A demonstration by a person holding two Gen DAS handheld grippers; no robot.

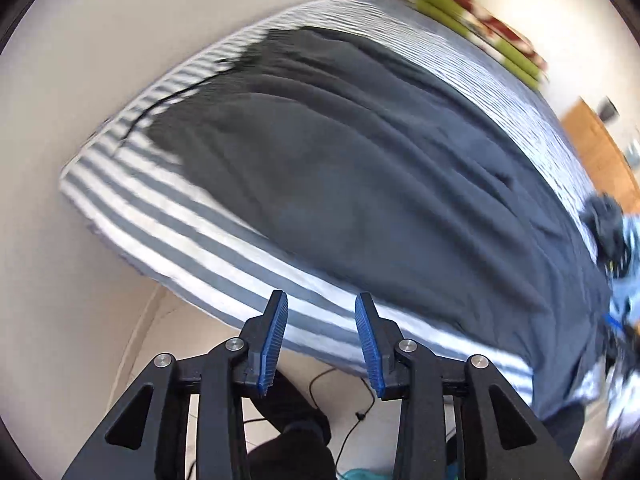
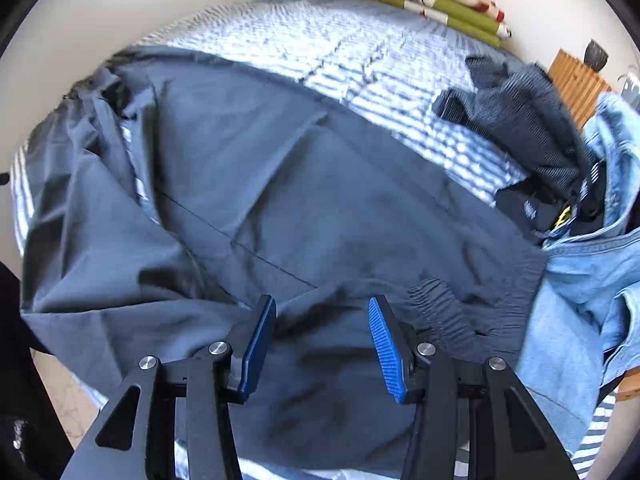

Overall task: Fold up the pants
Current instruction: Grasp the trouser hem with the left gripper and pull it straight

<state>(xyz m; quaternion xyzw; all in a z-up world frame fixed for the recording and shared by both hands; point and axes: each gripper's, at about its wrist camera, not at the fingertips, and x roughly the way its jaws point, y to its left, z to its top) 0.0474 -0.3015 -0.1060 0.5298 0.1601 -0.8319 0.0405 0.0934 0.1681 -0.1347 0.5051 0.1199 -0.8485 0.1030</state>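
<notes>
While pants (image 2: 304, 200) lie spread on bed (image 1: 168, 240), both grippers gape, empty.

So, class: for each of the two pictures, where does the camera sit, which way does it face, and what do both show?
Left wrist: on the left gripper, tilted down over the bed's near edge; jaws open, empty, above the striped sheet.
Right wrist: on the right gripper, tilted down over the dark pants; jaws open over the fabric.
Shared: pants, sheet, green folded blanket.
</notes>
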